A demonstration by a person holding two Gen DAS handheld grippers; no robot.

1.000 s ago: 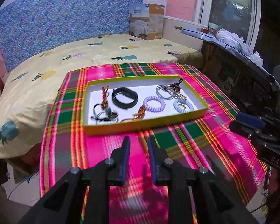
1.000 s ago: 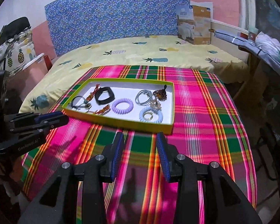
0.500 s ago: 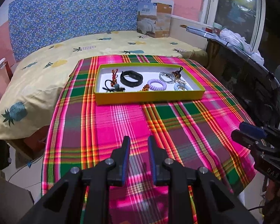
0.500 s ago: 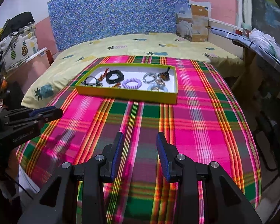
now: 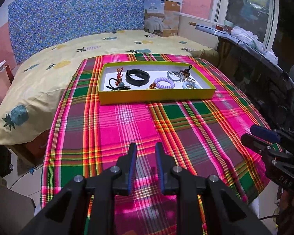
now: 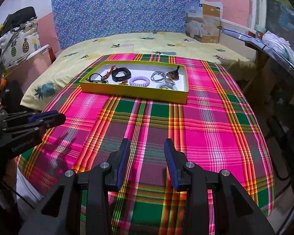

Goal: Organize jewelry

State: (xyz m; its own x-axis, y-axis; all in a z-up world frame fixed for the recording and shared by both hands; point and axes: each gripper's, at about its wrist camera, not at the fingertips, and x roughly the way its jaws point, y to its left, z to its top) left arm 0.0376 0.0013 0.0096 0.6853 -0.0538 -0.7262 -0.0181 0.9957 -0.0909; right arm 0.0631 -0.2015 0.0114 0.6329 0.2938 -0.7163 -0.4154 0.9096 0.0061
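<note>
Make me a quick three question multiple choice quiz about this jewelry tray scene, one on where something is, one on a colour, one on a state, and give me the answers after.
1. Where does the black band lie?
A. in the tray
B. on the plaid cloth outside the tray
C. on the pineapple sheet

2. What colour is the coiled ring near the middle of the tray?
A. red
B. lilac
C. black

3. How does the right claw stand?
A. shut on a bracelet
B. open and empty
C. shut on the tray's rim

Answers:
1 A, the band rests on the tray's white floor, left of centre.
2 B, it is pale purple, beside a light blue ring.
3 B, only cloth shows between its fingers, well short of the tray.
</note>
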